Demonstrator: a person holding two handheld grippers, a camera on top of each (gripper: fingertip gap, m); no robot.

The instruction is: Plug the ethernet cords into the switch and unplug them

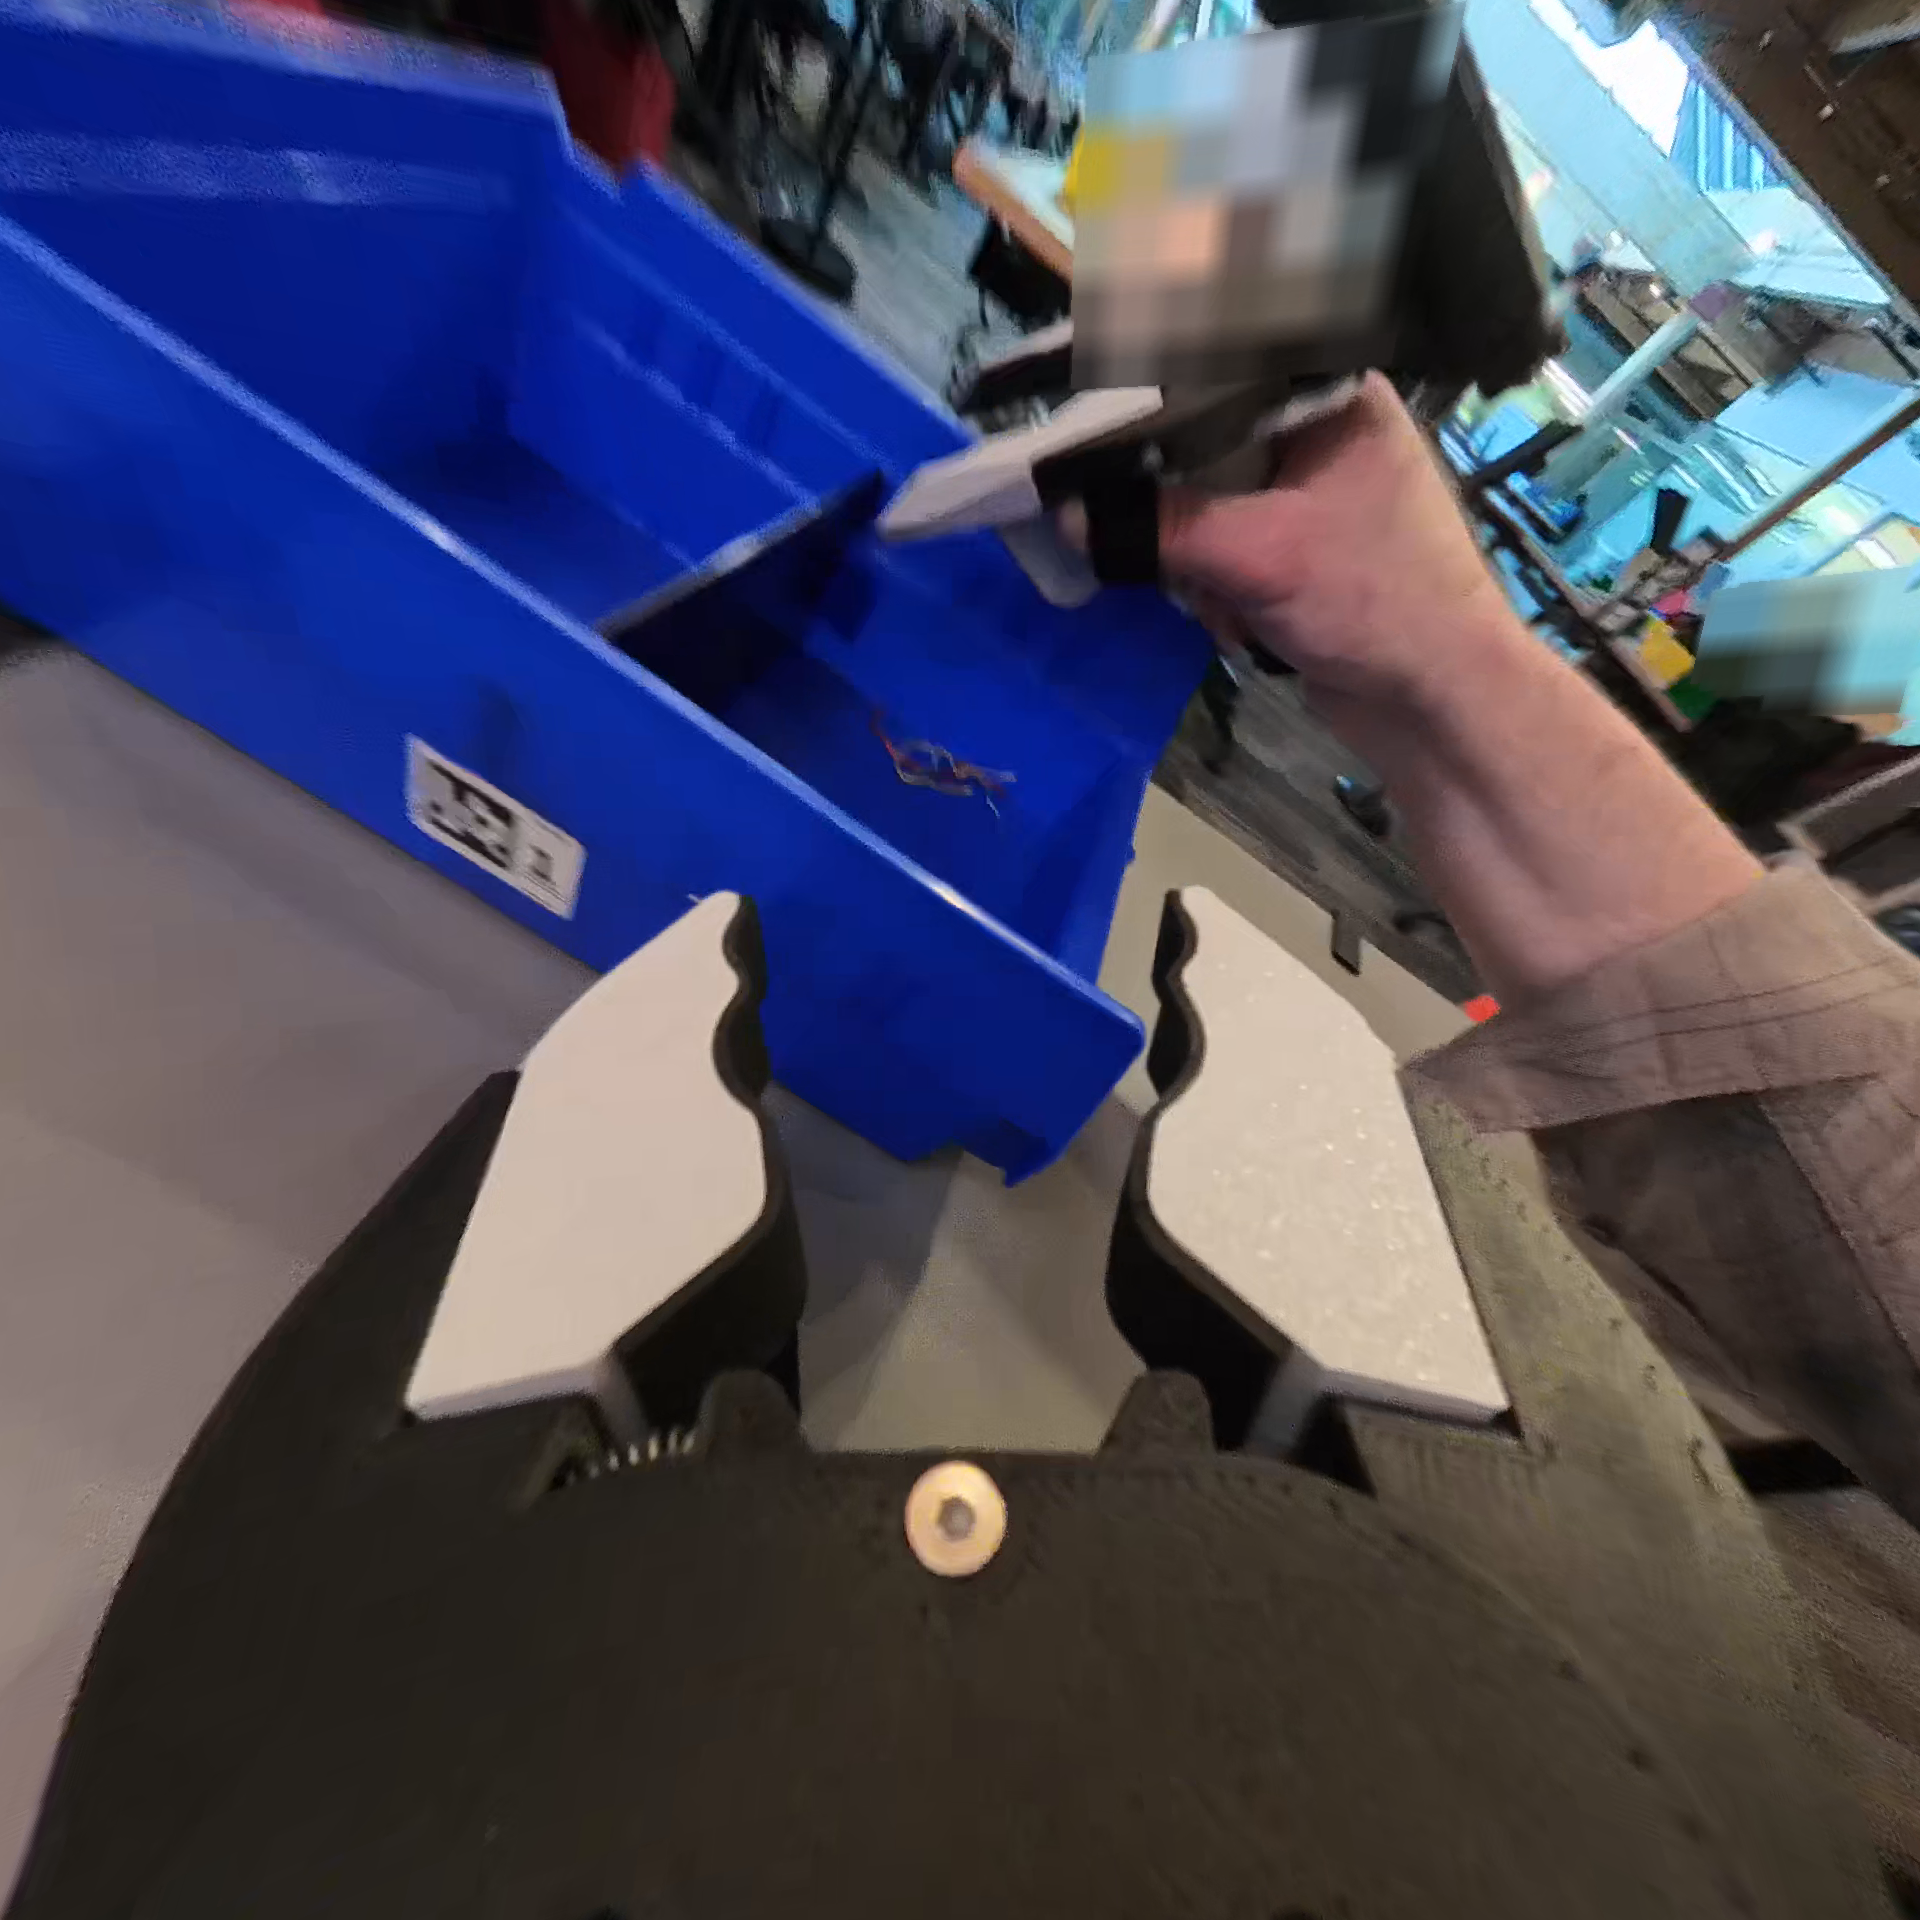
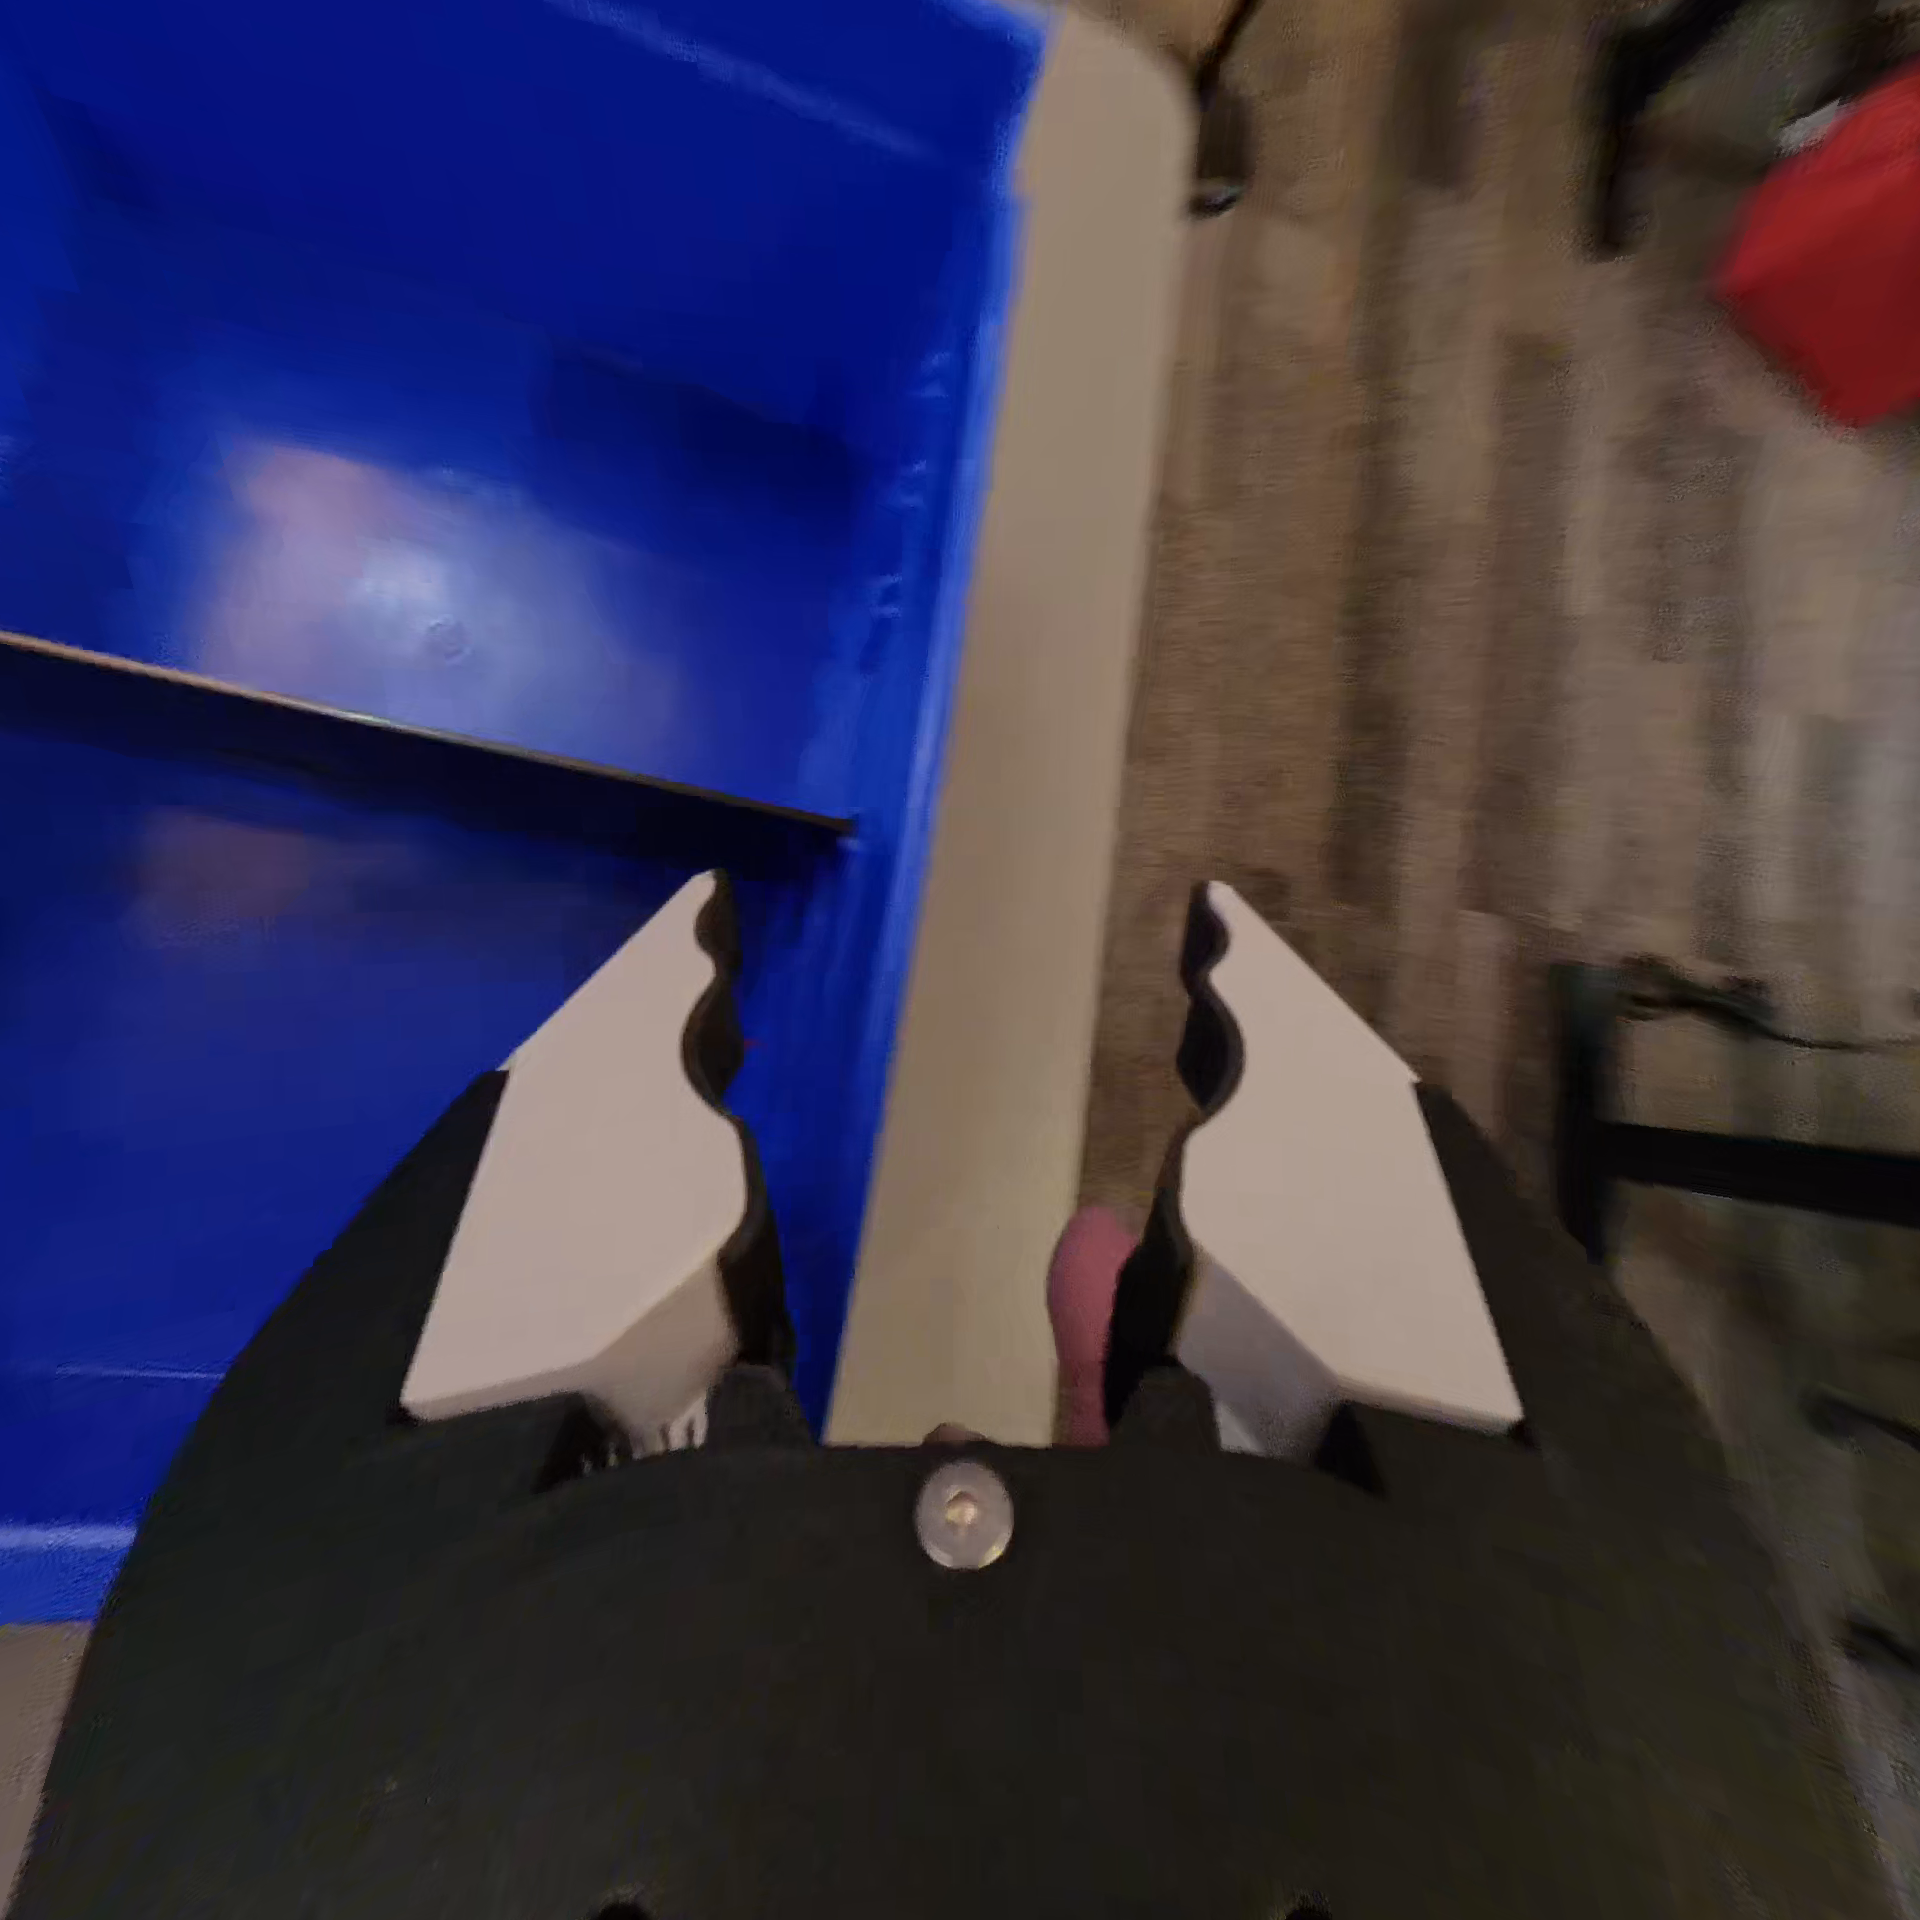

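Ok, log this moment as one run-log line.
left tongs: open, empty | right tongs: open, empty, over blue bin edge | bin holds wire scraps | switch, cords: not visible

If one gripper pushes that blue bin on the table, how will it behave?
The blue bin looks like stiff moulded plastic, so it probably won't flex. It holds little besides some thin wire scraps, so it is likely light and would slide easily on the smooth table.

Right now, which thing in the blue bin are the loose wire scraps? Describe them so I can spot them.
Find the blue bin on the grey table. Behind its dark divider, in the end compartment, lies a small tangle of thin wire scraps; nothing else shows on that compartment's floor.
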